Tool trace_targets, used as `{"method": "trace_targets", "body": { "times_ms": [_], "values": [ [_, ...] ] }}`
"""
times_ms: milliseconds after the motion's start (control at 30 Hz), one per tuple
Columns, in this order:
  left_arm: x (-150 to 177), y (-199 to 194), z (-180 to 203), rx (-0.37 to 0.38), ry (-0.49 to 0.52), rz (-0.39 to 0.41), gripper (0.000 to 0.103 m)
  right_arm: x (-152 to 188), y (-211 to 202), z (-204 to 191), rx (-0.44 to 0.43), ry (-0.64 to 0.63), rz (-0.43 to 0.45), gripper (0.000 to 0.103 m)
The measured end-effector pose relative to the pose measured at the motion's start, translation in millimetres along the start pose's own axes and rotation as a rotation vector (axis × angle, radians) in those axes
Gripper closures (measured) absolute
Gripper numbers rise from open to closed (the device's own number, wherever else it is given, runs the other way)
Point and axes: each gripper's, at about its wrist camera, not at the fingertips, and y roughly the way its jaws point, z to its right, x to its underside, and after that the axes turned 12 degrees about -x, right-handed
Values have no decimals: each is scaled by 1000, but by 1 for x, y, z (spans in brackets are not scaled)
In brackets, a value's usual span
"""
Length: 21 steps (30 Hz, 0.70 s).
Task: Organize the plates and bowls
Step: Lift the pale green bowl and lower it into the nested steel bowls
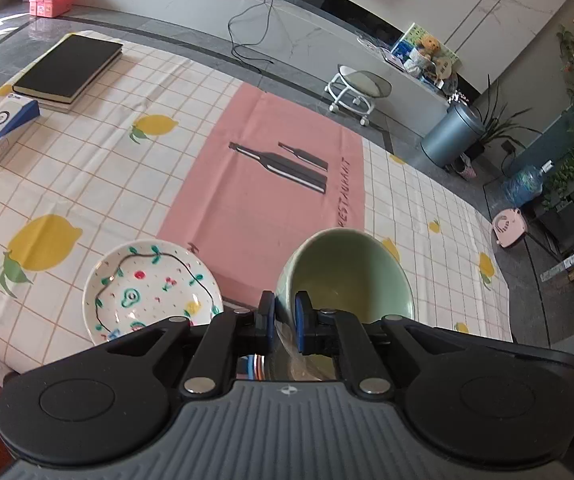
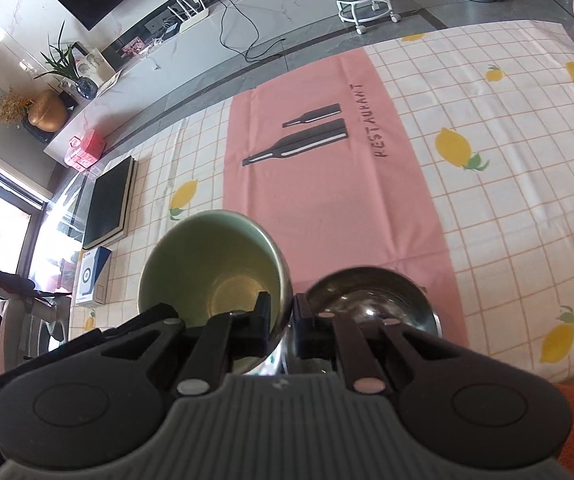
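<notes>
My left gripper [image 1: 285, 308] is shut on the near rim of a pale green bowl [image 1: 351, 268]. One pad is inside the wall and one outside, and the bowl hangs tilted above the table's near edge. A white plate painted with fruit and leaves [image 1: 151, 284] lies flat on the tablecloth just left of it. In the right wrist view my right gripper [image 2: 283, 312] is shut on the rim of a pale green bowl [image 2: 207, 264], also lifted and tilted. A shiny steel bowl [image 2: 371, 292] sits on the cloth just right of it, partly hidden by the fingers.
The table carries a lemon-print checked cloth [image 1: 87, 168] with a pink "RESTAURANT" mat [image 1: 271, 184] in the middle. Black books [image 1: 67, 68] and a white-and-blue box [image 1: 3, 124] lie at the far left corner. A white stool [image 1: 357, 88] and a grey bin [image 1: 453, 134] stand on the floor beyond.
</notes>
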Motion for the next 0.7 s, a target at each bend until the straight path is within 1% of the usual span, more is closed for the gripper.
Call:
{"method": "trace_targets", "body": {
  "times_ms": [67,133,200,300,467,567,700],
  "values": [
    [11,7,8,4,26,-16,92,6,-6,15,8,1,-7,94],
    [19,19,14,8,49,-50,92,11,-8,33,7,16,-18,94],
    [26,32,18,6,66,-87,92,16,-4,51,6,37,-35,94],
    [34,46,23,-12,103,-115,92,22,5,72,1,63,-54,94],
    [36,63,29,-40,155,-161,91,22,23,89,-12,75,-70,94],
    [37,65,35,-63,199,-162,91,20,29,95,-18,71,-82,94],
    [36,67,37,-75,217,-176,91,19,31,95,-18,52,-82,94]
  ]
}}
